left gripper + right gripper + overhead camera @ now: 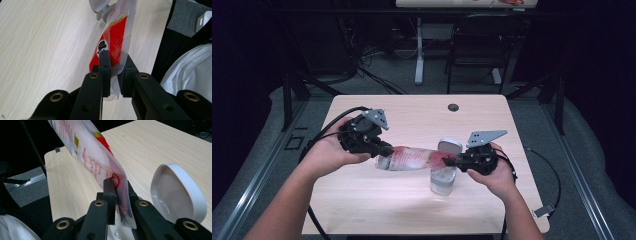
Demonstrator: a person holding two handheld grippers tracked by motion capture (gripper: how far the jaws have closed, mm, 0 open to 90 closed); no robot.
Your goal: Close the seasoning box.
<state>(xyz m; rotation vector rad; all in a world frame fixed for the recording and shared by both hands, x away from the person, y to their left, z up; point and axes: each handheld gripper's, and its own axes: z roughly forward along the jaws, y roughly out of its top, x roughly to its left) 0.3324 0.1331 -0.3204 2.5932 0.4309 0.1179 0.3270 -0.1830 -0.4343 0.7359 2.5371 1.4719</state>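
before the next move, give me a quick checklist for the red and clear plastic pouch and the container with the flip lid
1. Left gripper shut on one end of the red and clear plastic pouch: ok.
2. Right gripper shut on the other end: ok.
3. White flip lid of the clear plastic container open: ok.
4. Pouch end over the container mouth: ok.
5. Pouch torn open: cannot tell.
6. Container upright on the light wooden table: ok.

Pale wood-grain table [362,200] with rounded corners and a small dark round grommet hole [453,107] near the far edge. Standing on it right of centre, a clear plastic container [443,180] with white hinged lid [450,146] flipped open.
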